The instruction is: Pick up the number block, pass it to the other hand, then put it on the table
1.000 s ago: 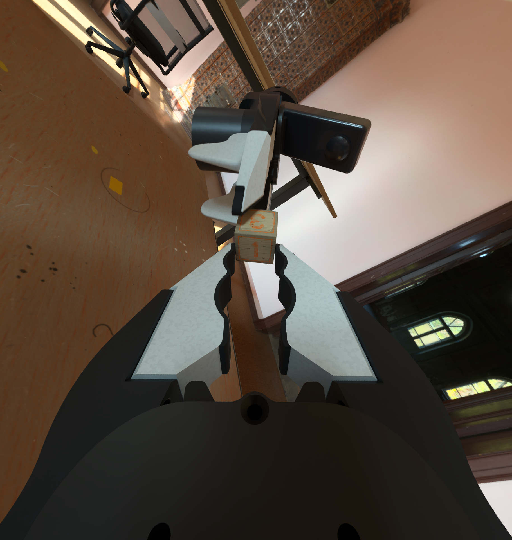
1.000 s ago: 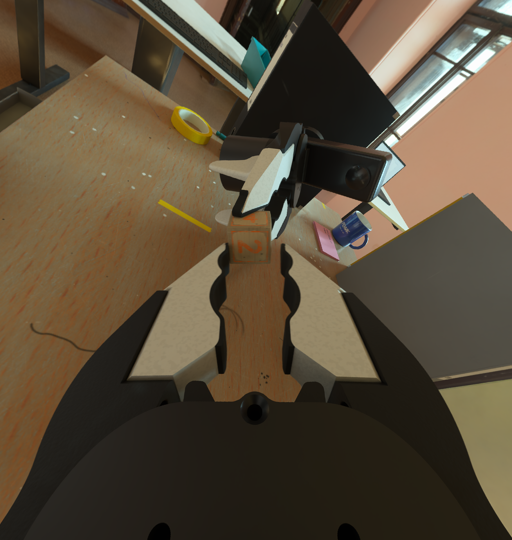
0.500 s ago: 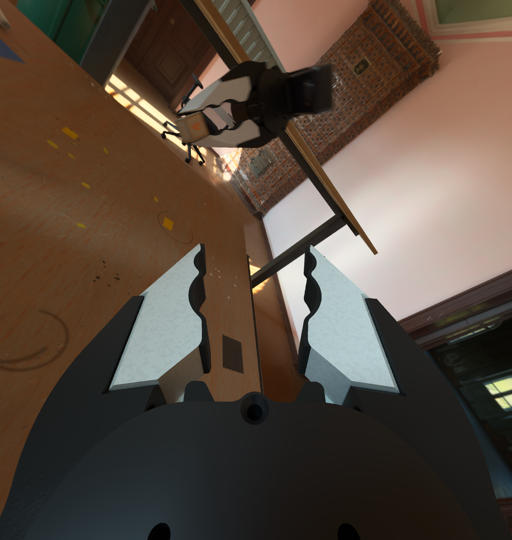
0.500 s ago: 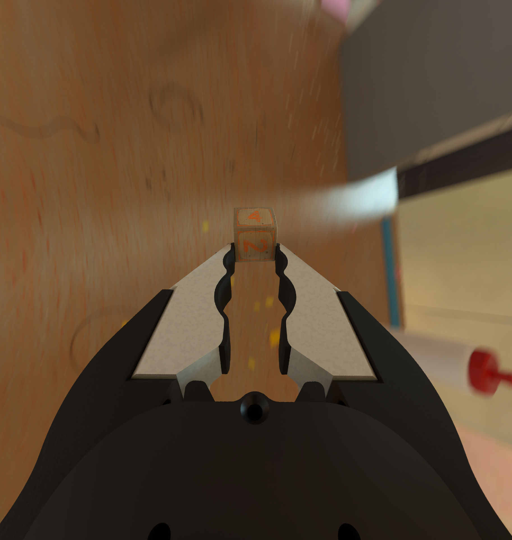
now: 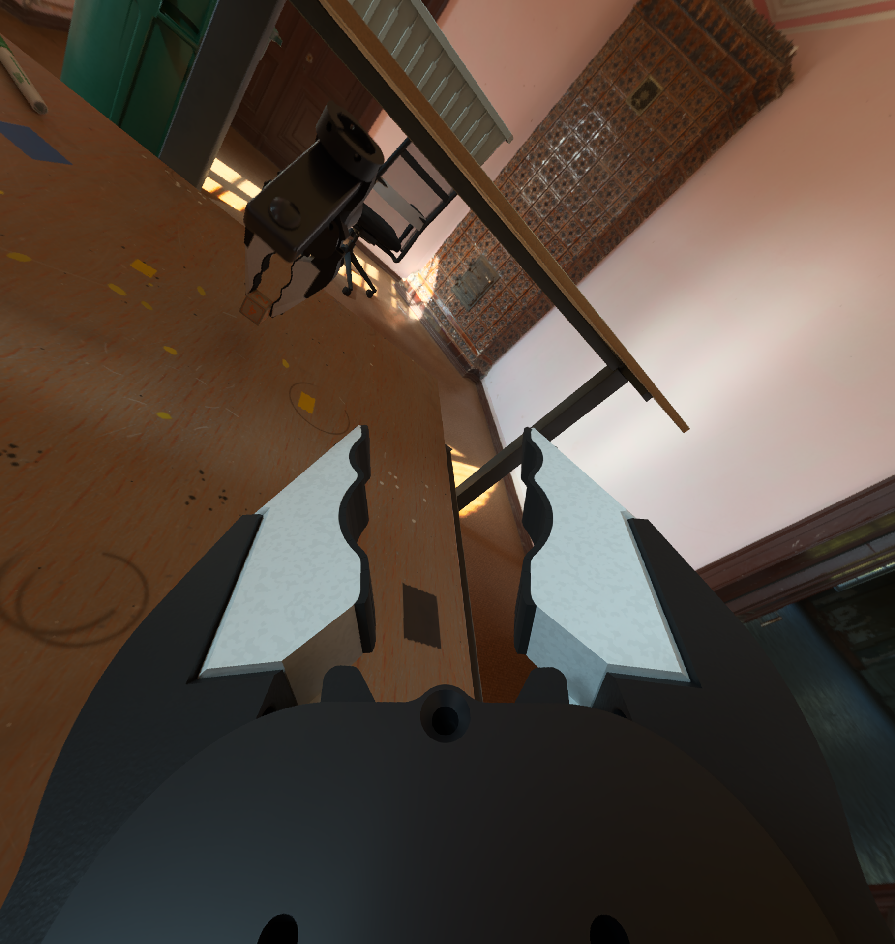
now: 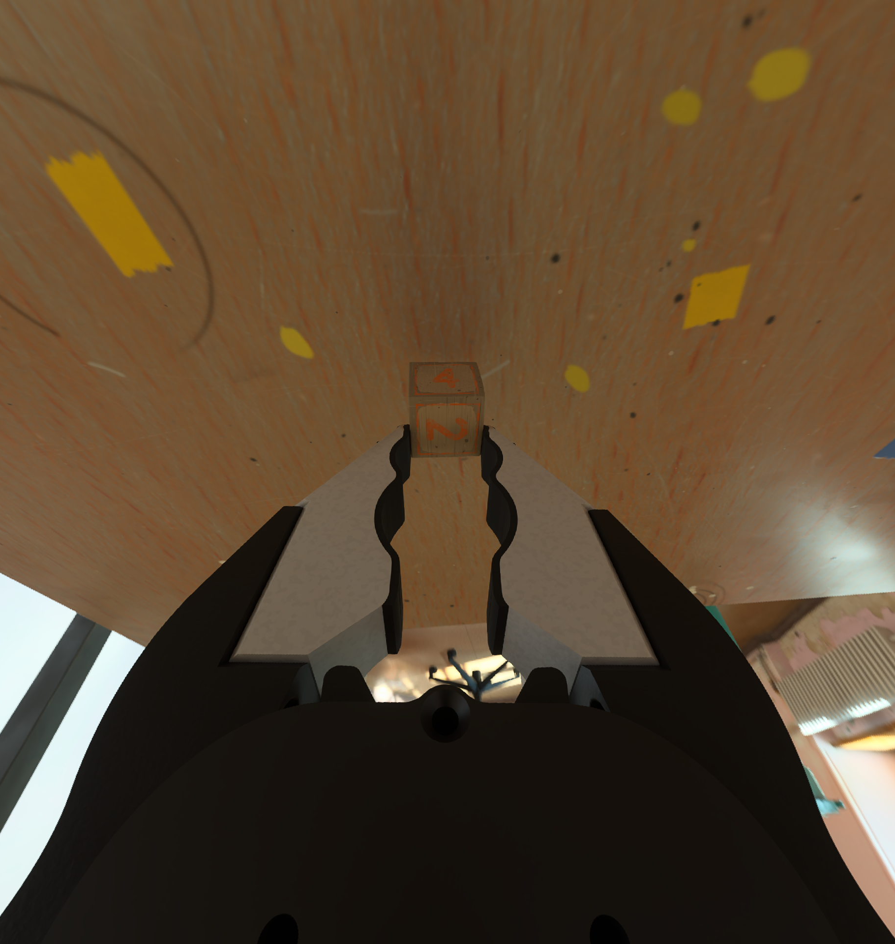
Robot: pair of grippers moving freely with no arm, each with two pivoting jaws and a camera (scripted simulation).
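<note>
The number block point(image 6: 446, 408) is a small wooden cube with orange markings. My right gripper point(image 6: 445, 434) is shut on it at the fingertips and points down at the wooden table point(image 6: 435, 179). The block is at or just above the tabletop; I cannot tell if it touches. In the left wrist view the right gripper point(image 5: 274, 301) shows farther off over the table, with the block point(image 5: 255, 309) at its tips. My left gripper point(image 5: 445, 439) is open and empty, near the table's edge point(image 5: 453, 511).
Yellow tape pieces point(image 6: 109, 214) and yellow spots point(image 6: 777, 74) mark the tabletop. A green marker pen point(image 5: 13, 66) and a blue patch point(image 5: 26, 142) lie at the far left. A second desk point(image 5: 512, 245), an office chair point(image 5: 379, 235) and a green cabinet point(image 5: 128, 66) stand beyond.
The block has passed from my left gripper to my right. My left gripper opened and drew back. My right gripper swung down toward the tabletop with the block.
</note>
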